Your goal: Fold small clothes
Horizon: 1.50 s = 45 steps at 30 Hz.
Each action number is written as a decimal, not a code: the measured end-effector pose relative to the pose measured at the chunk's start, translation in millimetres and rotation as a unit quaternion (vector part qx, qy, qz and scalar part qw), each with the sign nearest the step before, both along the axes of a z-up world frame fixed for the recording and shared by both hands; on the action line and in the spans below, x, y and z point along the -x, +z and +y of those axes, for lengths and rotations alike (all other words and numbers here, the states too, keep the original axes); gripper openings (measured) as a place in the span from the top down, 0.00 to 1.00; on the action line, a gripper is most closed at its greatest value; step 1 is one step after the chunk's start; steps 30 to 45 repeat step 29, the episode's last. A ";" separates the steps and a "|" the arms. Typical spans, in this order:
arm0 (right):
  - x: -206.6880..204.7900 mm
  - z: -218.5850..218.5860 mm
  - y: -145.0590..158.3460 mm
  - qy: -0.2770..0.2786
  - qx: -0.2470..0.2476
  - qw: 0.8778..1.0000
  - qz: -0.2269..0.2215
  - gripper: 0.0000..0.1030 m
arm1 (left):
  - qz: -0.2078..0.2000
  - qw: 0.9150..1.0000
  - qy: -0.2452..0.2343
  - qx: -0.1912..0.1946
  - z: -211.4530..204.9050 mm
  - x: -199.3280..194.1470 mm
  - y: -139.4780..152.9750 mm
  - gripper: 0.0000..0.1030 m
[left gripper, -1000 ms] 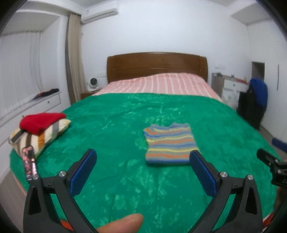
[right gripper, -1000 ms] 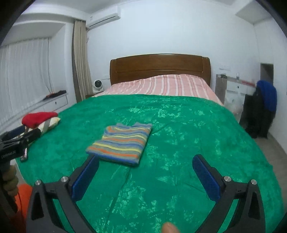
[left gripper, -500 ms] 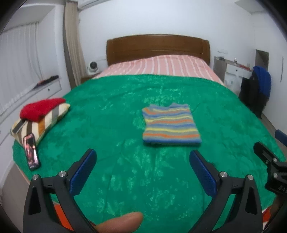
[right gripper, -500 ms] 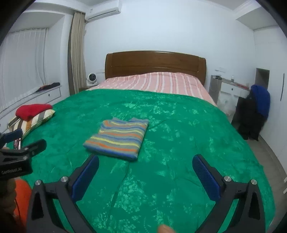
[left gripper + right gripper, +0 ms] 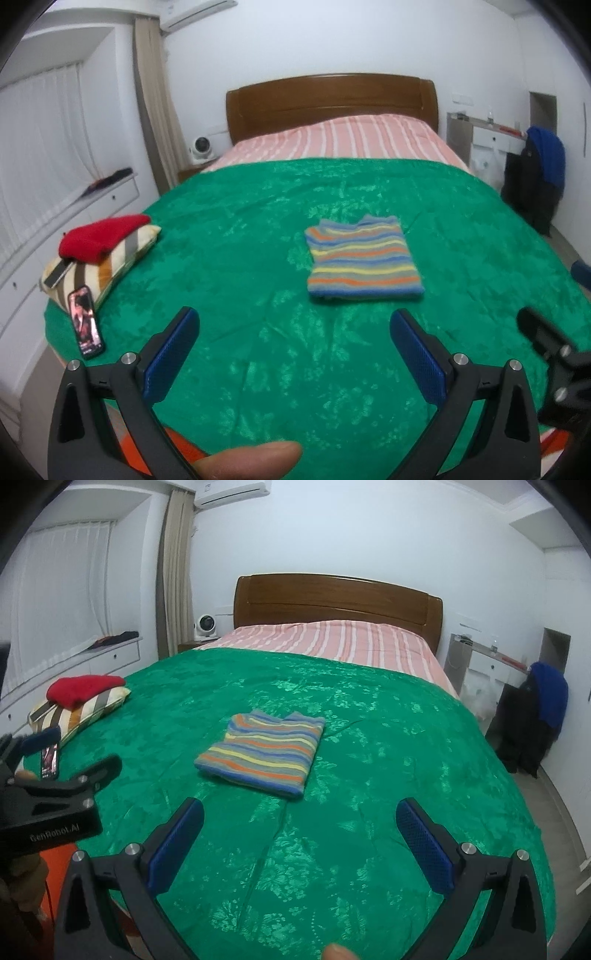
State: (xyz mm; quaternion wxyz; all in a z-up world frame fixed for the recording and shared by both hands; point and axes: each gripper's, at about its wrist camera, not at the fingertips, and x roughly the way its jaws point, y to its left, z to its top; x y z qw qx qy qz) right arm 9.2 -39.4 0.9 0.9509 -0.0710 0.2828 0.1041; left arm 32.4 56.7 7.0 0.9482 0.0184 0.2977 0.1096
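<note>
On the left wrist view, the left gripper (image 5: pixel 291 332) hung above the near edge of the green bedspread (image 5: pixel 332 369), jaws spread wide and holding nothing. Blue pads (image 5: pixel 170 354) faced inward on both fingers. The folded striped sweater (image 5: pixel 364 258) lay flat on the bedspread, ahead of the gripper and slightly right of centre, well apart from both fingers. It was a neat rectangle, collar toward the headboard (image 5: pixel 332 103). Far left on the bed: a striped cushion (image 5: pixel 107 266) with a red folded garment (image 5: pixel 101 236) on top. A phone (image 5: pixel 85 321) lay just beside the cushion's near corner, screen lit. A fingertip (image 5: pixel 255 458) showed at the bottom edge. The right gripper (image 5: pixel 554 354) poked in at the right edge, only partly visible. Pink striped bedding (image 5: pixel 343 140) covered the head of the bed. A blue jacket (image 5: pixel 548 158) hung over dark clothes at the right wall.

Right wrist view: the right gripper (image 5: pixel 299 823) was also held over the near part of the bedspread (image 5: pixel 369 849), jaws wide apart, empty. The striped sweater (image 5: pixel 264 749) sat ahead and left of centre, angled, not touching either finger. The left gripper (image 5: pixel 55 794) showed at the left edge, over the bed's corner, its body marked "GenRobot.AI"; its jaws were only partly seen here. The cushion (image 5: pixel 81 709) and red garment (image 5: pixel 83 688) were at the far left, the phone (image 5: pixel 50 760) partly hidden behind the left gripper. An air conditioner (image 5: pixel 231 489) was mounted high on the wall, and a small white fan (image 5: pixel 205 626) stood by the headboard (image 5: pixel 332 602).
</note>
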 end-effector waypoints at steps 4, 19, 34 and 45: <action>1.6 4.3 -3.4 0.001 0.008 1.000 0.003 0.00 | 0.004 1.000 0.003 0.005 4.6 -0.6 -1.2 0.00; -1.4 6.3 -4.6 -0.004 0.015 1.000 0.015 0.00 | 0.012 1.000 -0.005 0.014 5.3 -2.4 -4.7 0.00; -2.9 0.0 -5.5 -0.013 0.010 1.000 0.016 0.00 | 0.007 1.000 0.003 0.005 0.1 -1.4 -6.4 0.00; -2.9 0.0 -5.5 -0.013 0.010 1.000 0.016 0.00 | 0.007 1.000 0.003 0.005 0.1 -1.4 -6.4 0.00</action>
